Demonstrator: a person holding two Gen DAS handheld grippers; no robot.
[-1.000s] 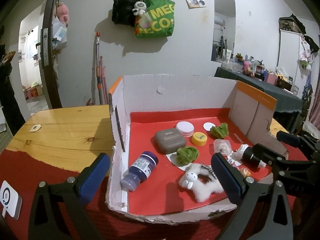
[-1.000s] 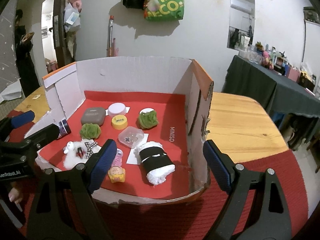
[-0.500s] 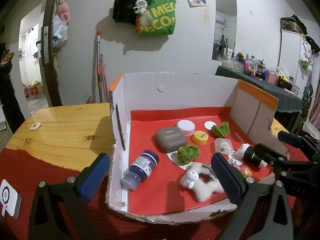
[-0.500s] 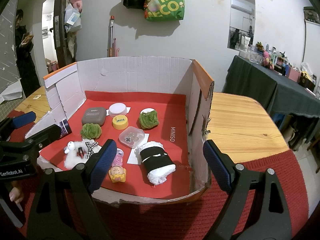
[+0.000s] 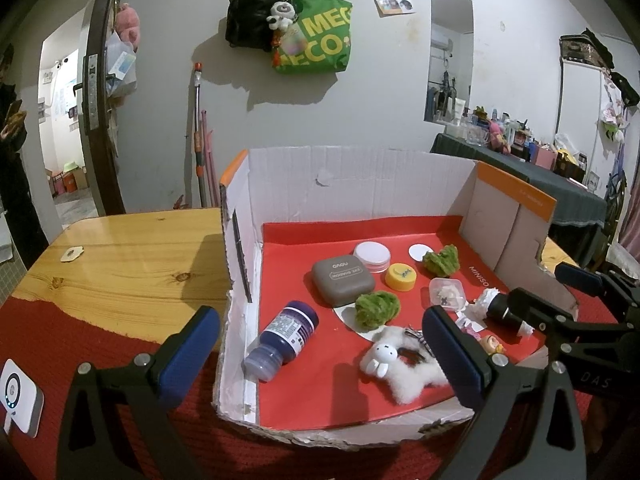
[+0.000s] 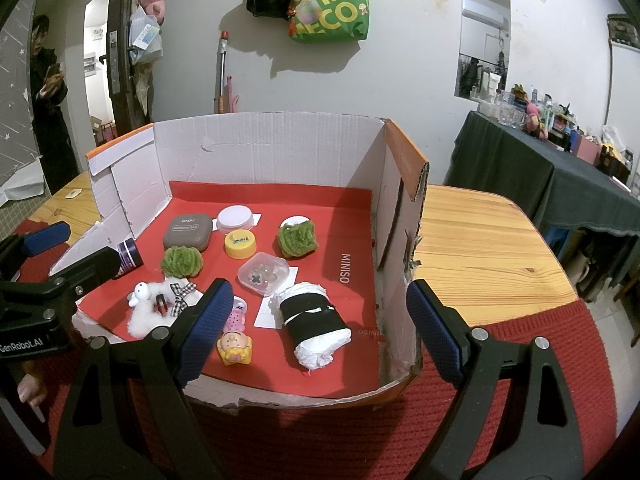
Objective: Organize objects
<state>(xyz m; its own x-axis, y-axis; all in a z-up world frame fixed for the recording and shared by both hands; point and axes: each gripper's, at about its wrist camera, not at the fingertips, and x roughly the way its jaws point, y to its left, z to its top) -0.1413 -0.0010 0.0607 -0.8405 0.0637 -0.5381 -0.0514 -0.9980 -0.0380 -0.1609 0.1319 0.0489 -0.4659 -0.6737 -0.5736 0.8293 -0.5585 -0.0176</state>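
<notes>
Both grippers hang at the near rim of the cardboard box (image 6: 272, 152) with nothing held: the left gripper (image 5: 320, 352) has its blue pads spread wide across the box's near left corner, and the right gripper (image 6: 320, 328) stands just as wide over the near right corner. Closest ahead of the right gripper, just past its left pad, lies a small yellow doll figure (image 6: 235, 348), hard and smooth, probably light and prone to slip, so a hold across its body seems best. Directly between the right gripper's pads and a little farther sits a white roll wrapped in a black band (image 6: 314, 322), soft and squashable; the banded middle looks the firmest place to take it. Just ahead of the left gripper, a dark blue bottle (image 5: 282, 340) lies on its side with a printed label too small to read; it is rigid and round, likely to roll, so its sides across the label suit a grip. Beside that gripper's right pad is a fluffy white bunny plush (image 5: 394, 364), light and yielding anywhere. Farther in are 2 green pom-poms (image 6: 182, 262), soft, a clear plastic case (image 6: 263, 273) of small bits that may crack or pop open, a yellow cap (image 6: 239, 243), and a grey case (image 6: 188, 232) stamped "DAOU" with a second line I cannot read surely. "MINISO" is printed on the red liner (image 6: 346, 268); the left gripper's body reads "GenRobot.AI". On the far wall hangs a green bag (image 6: 332, 4) lettered "MEG" and "ECO".
</notes>
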